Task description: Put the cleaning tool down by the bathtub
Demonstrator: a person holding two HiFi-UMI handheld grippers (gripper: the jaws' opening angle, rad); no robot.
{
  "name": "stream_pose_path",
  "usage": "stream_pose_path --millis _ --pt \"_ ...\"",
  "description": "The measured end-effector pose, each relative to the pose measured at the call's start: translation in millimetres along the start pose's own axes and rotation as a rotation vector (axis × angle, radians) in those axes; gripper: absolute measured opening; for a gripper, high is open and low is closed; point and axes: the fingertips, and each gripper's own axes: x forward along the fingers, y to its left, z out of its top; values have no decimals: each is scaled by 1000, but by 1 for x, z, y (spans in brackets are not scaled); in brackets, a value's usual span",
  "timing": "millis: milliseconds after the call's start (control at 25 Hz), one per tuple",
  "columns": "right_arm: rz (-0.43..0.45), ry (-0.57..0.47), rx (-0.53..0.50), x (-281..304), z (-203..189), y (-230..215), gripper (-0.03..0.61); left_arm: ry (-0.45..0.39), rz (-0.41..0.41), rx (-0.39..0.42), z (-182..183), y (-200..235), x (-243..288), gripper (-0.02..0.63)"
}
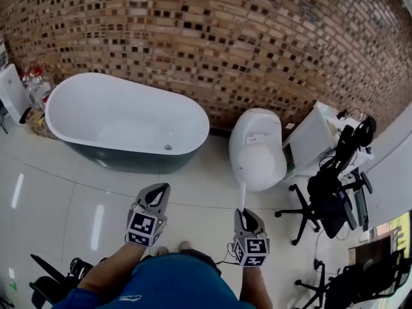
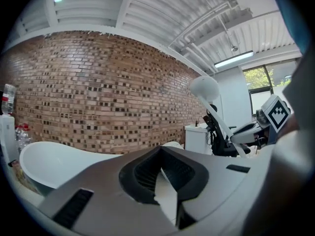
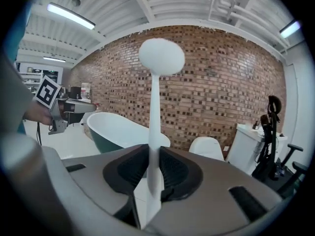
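Where our right fingers point(image 3: 172, 168) meet: they clamp the white handle of the tool point(image 3: 155, 107).
Right gripper point(image 3: 152, 154): we hold the tool upright in it, with the round head on top.
Left gripper point(image 2: 161, 151): tips together, and we see nothing between them.
Tool place: in the air before the toilet point(image 1: 257, 150), well apart from the bathtub point(image 1: 129, 154).
Floor point(image 1: 77, 205): white tiles under both grippers.

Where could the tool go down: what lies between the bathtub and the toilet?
Only bare white floor tiles lie between the bathtub and the toilet; the head view shows this.
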Motion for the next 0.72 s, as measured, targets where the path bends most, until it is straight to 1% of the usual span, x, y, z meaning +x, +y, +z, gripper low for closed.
stream_pose_path --millis 160,320,560,720 --pt "105 -32 -6 35 12 6 92 -3 77 37 11 14 -2 -3" --pt "221 -59 -18 65 22 19 92 25 155 59 15 29 1 -3" --pt "355 -39 -48 101 16 32 92 78 227 31 1 27 -4 -3" --pt "437 -17 -86 115 17 59 92 104 292 -4 -16 50 -19 -3"
